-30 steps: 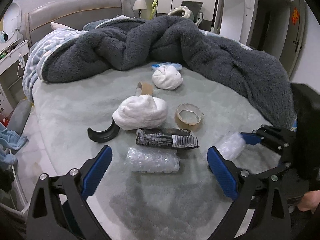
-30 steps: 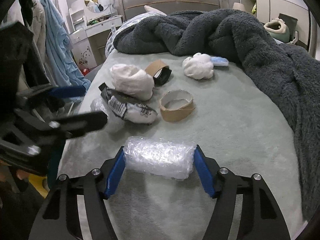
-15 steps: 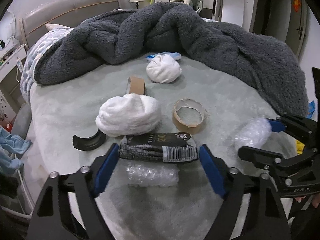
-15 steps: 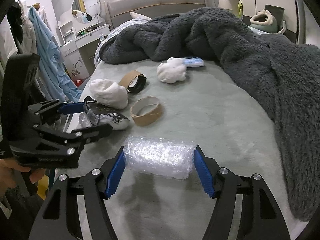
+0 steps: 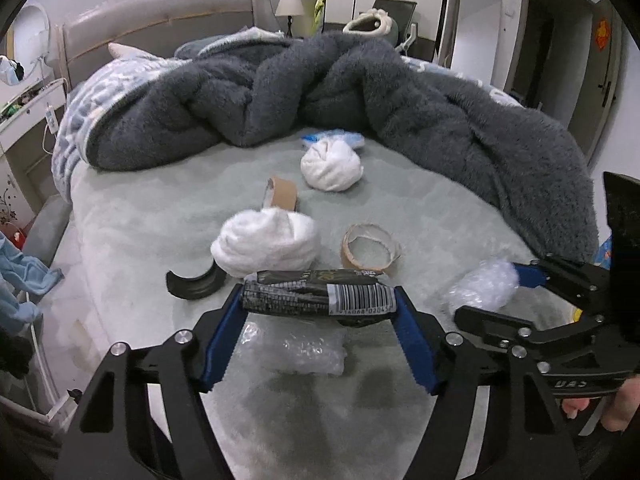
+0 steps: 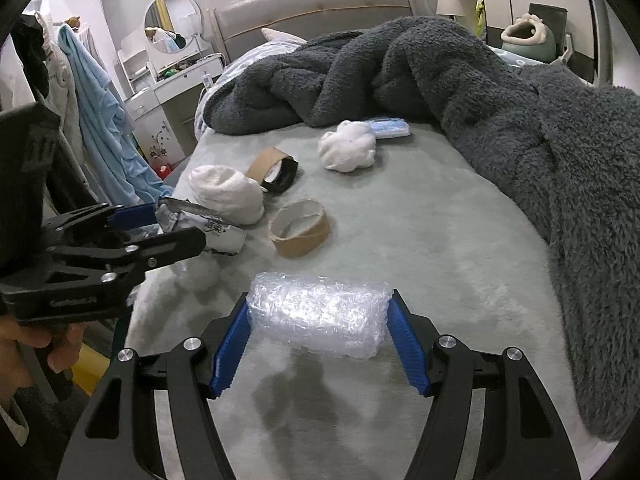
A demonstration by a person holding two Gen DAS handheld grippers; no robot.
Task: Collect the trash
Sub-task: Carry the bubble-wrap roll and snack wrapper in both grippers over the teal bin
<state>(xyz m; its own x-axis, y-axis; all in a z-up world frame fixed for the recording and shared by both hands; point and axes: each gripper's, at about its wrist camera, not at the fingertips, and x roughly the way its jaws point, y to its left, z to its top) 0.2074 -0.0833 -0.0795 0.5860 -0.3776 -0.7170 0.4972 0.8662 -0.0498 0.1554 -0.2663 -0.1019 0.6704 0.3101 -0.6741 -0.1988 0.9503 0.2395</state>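
A black wrapper with a barcode (image 5: 304,296) lies crosswise between the blue pads of my left gripper (image 5: 318,304). The jaws are closing, and both pads touch its ends, just above a bubble-wrap wad (image 5: 296,348) on the bed. My right gripper (image 6: 318,322) is shut on a bubble-wrap roll (image 6: 320,312), held clear of the bedspread. Loose trash lies further up the bed: two white wads (image 5: 268,240) (image 5: 332,166), two cardboard tape cores (image 5: 370,246) (image 5: 282,194), a black curved piece (image 5: 194,284) and a blue packet (image 5: 340,136).
A rumpled dark grey blanket (image 5: 400,112) walls in the far and right sides of the pale green bedspread (image 6: 420,216). The bed's left edge drops toward a white dresser (image 6: 176,92) and hanging blue clothes (image 6: 100,112). A person's hand (image 6: 28,344) grips the left tool.
The left gripper has moved forward over the black wrapper and narrowed from wide open until its pads meet the wrapper's ends. The right gripper still holds the bubble-wrap roll.
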